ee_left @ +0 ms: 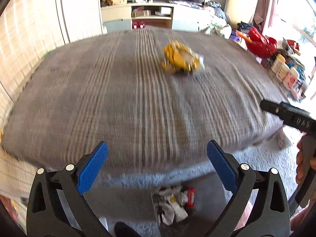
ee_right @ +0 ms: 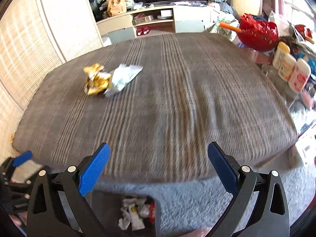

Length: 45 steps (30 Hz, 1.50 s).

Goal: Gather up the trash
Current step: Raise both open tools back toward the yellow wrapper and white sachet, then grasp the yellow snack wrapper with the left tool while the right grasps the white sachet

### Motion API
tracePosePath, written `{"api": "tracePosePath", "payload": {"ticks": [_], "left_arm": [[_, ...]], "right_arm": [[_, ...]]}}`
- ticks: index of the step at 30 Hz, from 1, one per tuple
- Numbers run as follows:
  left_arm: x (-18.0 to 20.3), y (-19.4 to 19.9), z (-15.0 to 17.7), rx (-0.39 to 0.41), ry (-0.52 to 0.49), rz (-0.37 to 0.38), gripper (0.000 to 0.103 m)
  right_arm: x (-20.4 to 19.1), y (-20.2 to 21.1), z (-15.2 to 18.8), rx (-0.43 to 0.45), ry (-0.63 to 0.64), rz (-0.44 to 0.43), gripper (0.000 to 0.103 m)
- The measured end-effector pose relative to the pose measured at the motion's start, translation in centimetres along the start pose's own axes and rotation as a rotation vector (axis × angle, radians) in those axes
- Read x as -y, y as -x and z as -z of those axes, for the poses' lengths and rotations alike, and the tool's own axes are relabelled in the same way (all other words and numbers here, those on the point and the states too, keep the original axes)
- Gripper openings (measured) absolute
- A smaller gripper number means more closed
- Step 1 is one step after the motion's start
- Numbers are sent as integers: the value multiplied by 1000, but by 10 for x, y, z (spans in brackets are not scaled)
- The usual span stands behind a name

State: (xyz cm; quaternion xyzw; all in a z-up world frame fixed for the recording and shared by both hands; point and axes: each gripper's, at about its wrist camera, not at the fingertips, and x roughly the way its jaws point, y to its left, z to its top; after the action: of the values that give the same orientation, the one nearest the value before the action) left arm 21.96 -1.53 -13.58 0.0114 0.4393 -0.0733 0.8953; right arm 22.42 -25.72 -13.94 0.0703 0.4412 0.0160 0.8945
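Observation:
A crumpled yellow wrapper [ee_left: 180, 59] with a silvery white piece stuck to it lies on the grey striped cover [ee_left: 118, 102], far ahead of both grippers. In the right wrist view the yellow wrapper [ee_right: 95, 82] and its white piece [ee_right: 124, 77] sit to the upper left on the cover [ee_right: 197, 108]. My left gripper [ee_left: 157, 159] is open and empty over the cover's near edge. My right gripper [ee_right: 159, 159] is open and empty too. Below both, a bin of crumpled trash [ee_left: 175, 203] [ee_right: 138, 213] stands on the carpet. Both views are blurred.
A red bowl [ee_right: 258, 32] and white bottles [ee_right: 290, 69] crowd the right side. A low TV cabinet [ee_left: 150, 13] stands beyond the cover. A woven white panel [ee_left: 25, 45] runs along the left. The right gripper's body [ee_left: 288, 116] and a hand [ee_left: 302, 164] show at the right.

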Motion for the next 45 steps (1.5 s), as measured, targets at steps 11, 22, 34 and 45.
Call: {"api": "tracePosePath", "payload": {"ticks": [11, 22, 34, 45], "left_arm": [[10, -31, -97, 68, 24, -6, 95], [36, -92, -145, 21, 12, 22, 94], [36, -131, -140, -21, 0, 90, 76], [20, -111, -132, 28, -56, 57, 39]], "right_arm": [[17, -28, -67, 32, -36, 11, 99], [27, -55, -101, 47, -40, 31, 99], [27, -88, -100, 2, -34, 32, 99], [0, -97, -99, -1, -16, -15, 99]]}}
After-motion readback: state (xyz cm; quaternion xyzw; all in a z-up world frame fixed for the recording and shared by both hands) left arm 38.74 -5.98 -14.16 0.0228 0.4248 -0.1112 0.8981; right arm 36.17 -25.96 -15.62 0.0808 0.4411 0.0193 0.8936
